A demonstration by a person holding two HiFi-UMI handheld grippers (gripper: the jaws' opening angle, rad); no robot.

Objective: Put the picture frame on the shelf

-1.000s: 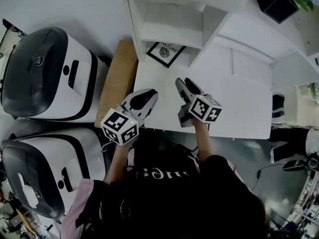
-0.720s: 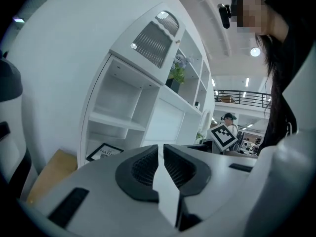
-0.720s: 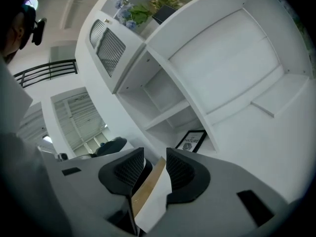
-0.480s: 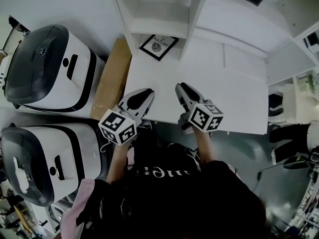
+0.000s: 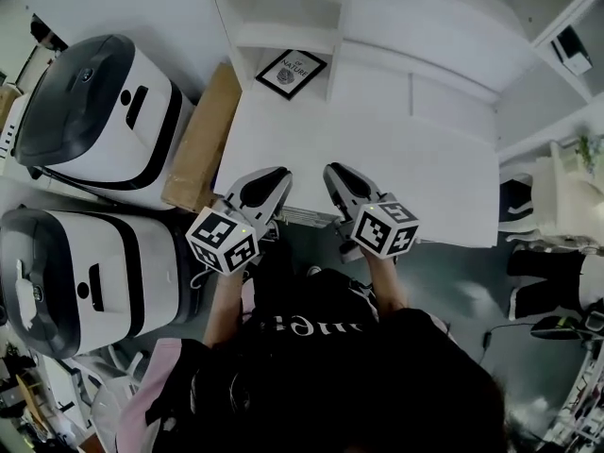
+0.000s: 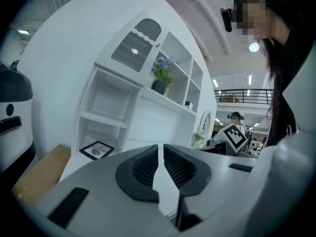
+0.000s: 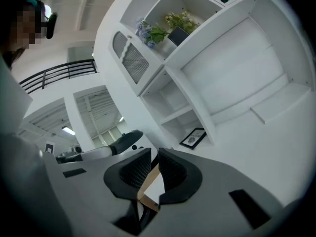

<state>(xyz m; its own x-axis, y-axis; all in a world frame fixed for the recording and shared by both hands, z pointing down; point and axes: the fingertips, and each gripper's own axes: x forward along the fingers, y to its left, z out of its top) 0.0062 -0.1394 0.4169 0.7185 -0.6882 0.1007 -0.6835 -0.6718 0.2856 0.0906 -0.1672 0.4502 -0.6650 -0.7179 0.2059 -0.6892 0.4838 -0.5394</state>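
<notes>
The black picture frame (image 5: 292, 73) with a white print lies flat on the floor of the lowest white shelf compartment (image 5: 247, 59), far from both grippers. It also shows in the left gripper view (image 6: 96, 150) and in the right gripper view (image 7: 193, 138). My left gripper (image 5: 276, 176) hovers at the front edge of the white tabletop (image 5: 377, 159), its jaws drawn together with nothing between them (image 6: 160, 149). My right gripper (image 5: 334, 172) is beside it at the same edge. Its jaws are closing to a thin slit and hold nothing (image 7: 154, 157).
Two large white and black machines (image 5: 94, 111) (image 5: 75, 281) stand to the left of the table. A brown cardboard box (image 5: 200, 140) lies between them and the shelf unit. A potted plant (image 6: 160, 80) stands on an upper shelf. Another person (image 6: 236, 120) is far off.
Both grippers have drawn back from over the tabletop to its front edge. The right gripper's jaws have come together. The picture frame has stayed on the shelf floor.
</notes>
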